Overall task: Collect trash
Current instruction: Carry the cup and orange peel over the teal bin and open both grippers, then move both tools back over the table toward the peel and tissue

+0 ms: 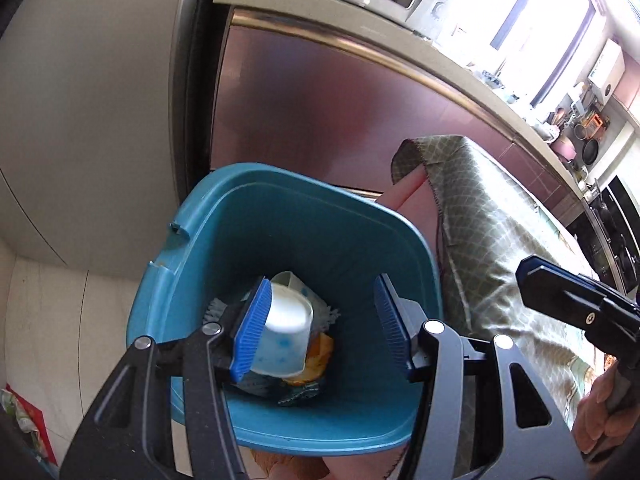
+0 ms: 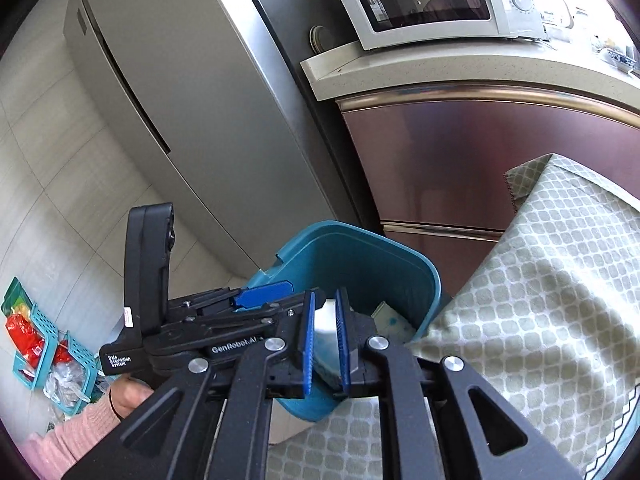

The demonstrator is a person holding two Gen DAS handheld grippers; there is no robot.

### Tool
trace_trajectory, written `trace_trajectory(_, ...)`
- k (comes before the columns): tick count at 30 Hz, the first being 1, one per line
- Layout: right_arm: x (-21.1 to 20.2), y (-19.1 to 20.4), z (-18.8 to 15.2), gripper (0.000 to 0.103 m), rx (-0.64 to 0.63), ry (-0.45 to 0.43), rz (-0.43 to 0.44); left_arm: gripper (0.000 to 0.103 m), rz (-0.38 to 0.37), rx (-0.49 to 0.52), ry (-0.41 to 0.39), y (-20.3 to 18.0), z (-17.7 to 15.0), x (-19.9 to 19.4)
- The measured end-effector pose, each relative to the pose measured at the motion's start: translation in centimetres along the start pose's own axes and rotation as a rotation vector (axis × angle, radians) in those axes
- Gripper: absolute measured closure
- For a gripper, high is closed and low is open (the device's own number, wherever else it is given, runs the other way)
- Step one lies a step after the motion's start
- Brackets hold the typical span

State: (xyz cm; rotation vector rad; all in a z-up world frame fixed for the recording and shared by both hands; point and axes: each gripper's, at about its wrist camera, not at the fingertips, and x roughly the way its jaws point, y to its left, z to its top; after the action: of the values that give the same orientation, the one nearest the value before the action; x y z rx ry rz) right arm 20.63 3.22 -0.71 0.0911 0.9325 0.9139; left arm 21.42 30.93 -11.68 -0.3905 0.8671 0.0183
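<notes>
Teal bin (image 1: 280,208) holds a cup (image 1: 286,340) (wrappers beneath); left gripper (image 1: 320,328) hovers wide above, right gripper (image 2: 324,344) narrow, gripping nothing.

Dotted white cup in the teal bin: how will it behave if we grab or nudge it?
The cup looks like thin-walled disposable ware, so it is probably very light and may crush under a firm squeeze. It is round and lies tilted on loose trash such as a wrapper in the bin, so a nudge would likely roll or shift it.
</notes>
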Motion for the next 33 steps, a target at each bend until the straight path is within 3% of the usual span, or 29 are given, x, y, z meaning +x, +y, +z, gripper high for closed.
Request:
trace_trajectory(10, -4.2, 0.4, -1.3, 0.084, -0.029, -0.052, 0.036, 0.051, -0.065, 0.070, -0.083, -3.1, -1.1, -4.3)
trace_trajectory(19, -11.0, 0.1, -4.1, 0.076, -0.047, -0.147, 0.018, 0.048, -0.213, 0.209, -0.159, -9.7, -2.4, -8.9)
trace_trajectory(26, -17.4, -1.9, -7.6, 0.072, -0.011, -0.222, -0.071, 0.048, -0.353, 0.304, -0.112, -16.5, -4.9, -9.2)
trace_trajectory(33, -23.9, -5.9, -12.8, 0.072, 0.094, -0.264, -0.225, 0.048, -0.475, 0.389, -0.010, -23.8, -8.7, -7.4)
